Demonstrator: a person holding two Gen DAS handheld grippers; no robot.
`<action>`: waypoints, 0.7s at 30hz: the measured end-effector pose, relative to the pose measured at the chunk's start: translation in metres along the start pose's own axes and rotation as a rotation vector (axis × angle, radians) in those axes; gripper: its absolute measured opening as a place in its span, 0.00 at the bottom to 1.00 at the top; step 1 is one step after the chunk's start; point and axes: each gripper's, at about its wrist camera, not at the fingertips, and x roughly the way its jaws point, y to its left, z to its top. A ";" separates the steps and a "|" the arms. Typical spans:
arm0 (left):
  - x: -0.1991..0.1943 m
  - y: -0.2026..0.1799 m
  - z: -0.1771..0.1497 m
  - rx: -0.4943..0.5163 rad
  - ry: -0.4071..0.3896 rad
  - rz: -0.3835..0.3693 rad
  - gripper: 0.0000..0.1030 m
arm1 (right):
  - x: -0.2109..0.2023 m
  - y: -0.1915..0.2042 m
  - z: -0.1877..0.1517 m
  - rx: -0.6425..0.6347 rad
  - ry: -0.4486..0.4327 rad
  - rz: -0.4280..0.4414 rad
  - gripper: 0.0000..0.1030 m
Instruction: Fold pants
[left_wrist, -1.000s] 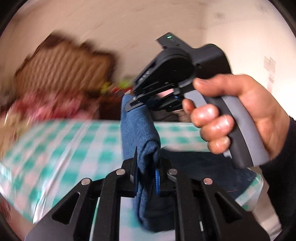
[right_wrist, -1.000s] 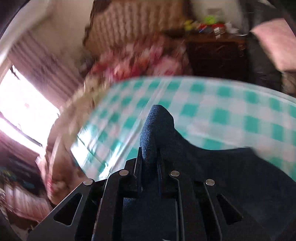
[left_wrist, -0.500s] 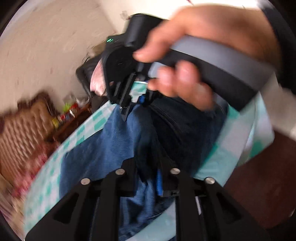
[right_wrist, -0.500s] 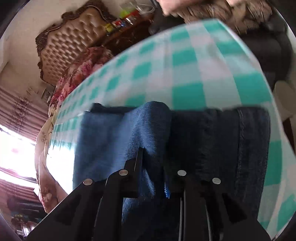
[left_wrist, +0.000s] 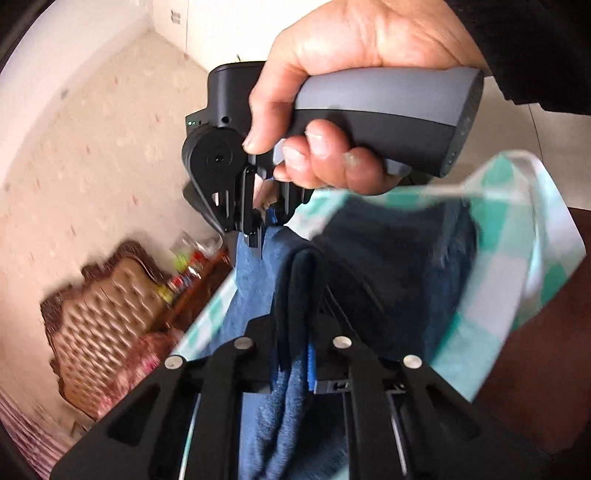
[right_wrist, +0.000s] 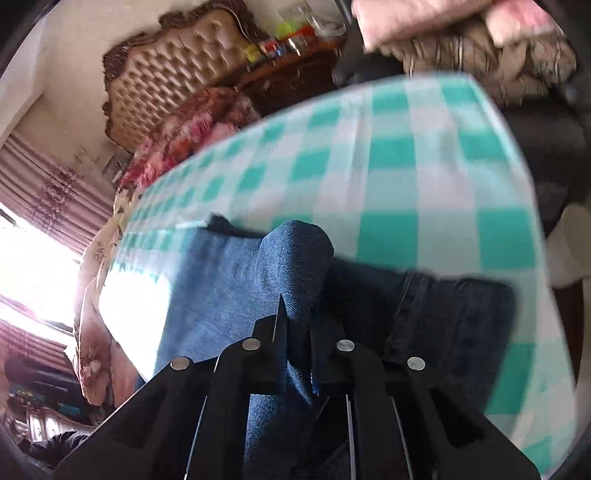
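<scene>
The blue denim pants (right_wrist: 221, 295) lie on a table with a green and white checked cloth (right_wrist: 406, 166). My right gripper (right_wrist: 299, 332) is shut on a raised fold of the pants, which stands up between its fingers. My left gripper (left_wrist: 295, 332) is shut on another edge of the pants (left_wrist: 255, 280). In the left wrist view the right gripper (left_wrist: 255, 225), held in a hand, pinches the denim just ahead of mine. A darker part of the pants (left_wrist: 399, 266) lies to the right near the table's edge.
A tufted brown headboard (right_wrist: 177, 74) and floral bedding (right_wrist: 192, 129) stand behind the table. A dark wooden cabinet (right_wrist: 295, 70) holds small colourful items. The table's right edge (right_wrist: 532, 221) drops to a dark floor. A bright window is at the left.
Both grippers have swung down and round with the pants still gripped. The denim now lies spread flatter on the cloth. The right hand's gripper stands closer in front of the left camera.
</scene>
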 end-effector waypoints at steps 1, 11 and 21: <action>0.001 0.001 0.008 0.006 -0.014 -0.004 0.10 | -0.010 -0.001 0.001 -0.002 -0.014 -0.003 0.10; 0.017 -0.047 0.036 0.085 -0.015 -0.110 0.10 | -0.025 -0.068 -0.014 0.073 -0.011 -0.018 0.10; 0.049 -0.049 0.027 0.070 0.008 -0.271 0.20 | -0.012 -0.102 -0.038 0.127 -0.039 -0.063 0.14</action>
